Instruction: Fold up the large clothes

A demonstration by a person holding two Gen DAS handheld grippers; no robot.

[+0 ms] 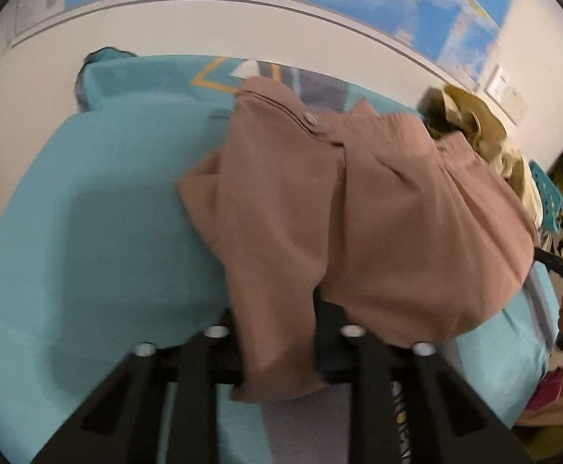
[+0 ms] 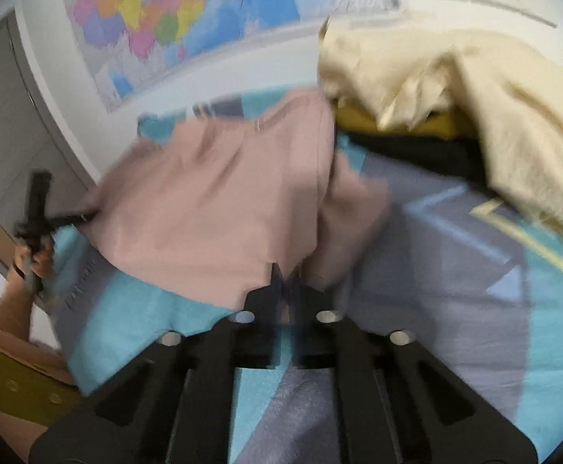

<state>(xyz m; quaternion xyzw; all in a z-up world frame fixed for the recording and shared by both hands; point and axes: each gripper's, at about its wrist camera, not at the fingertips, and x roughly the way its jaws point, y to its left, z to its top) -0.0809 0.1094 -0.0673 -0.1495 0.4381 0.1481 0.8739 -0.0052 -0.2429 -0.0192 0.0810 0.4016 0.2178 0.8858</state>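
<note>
Left tongs: my left gripper (image 1: 277, 332) is pinching the near edge of the brown shirt (image 1: 358, 201), and a flap of cloth hangs down between the jaws, so I read this as a real hold.
Right tongs: my right gripper (image 2: 287, 290) is pressed together on another part of the shirt's edge, the pink-brown fabric bunched right at the tips. The picture is blurred there, so how much cloth it has I can't tell.
Shirt: it is draped on the teal bedspread (image 1: 88, 212), button placket and a button (image 1: 310, 118) facing up and the body rumpled, not flat yet.
Why two corners: I judge that one hold on each side of the hem lets me pull the cloth taut and spread it before any crease is made.
Other hand in view: from the right camera my left hand (image 2: 34, 259) shows far off at the shirt's other side, well apart from the right tongs, which suits a wide garment.
Laundry pile: a cream garment (image 2: 474, 108) and an olive one (image 1: 470, 116) sit heaped just beside the shirt, toward the wall with the map (image 2: 173, 11).
Stage: early, I'd say, since no fold shows.
Watch for: the shirt snagging that pile as it is stretched out.
</note>
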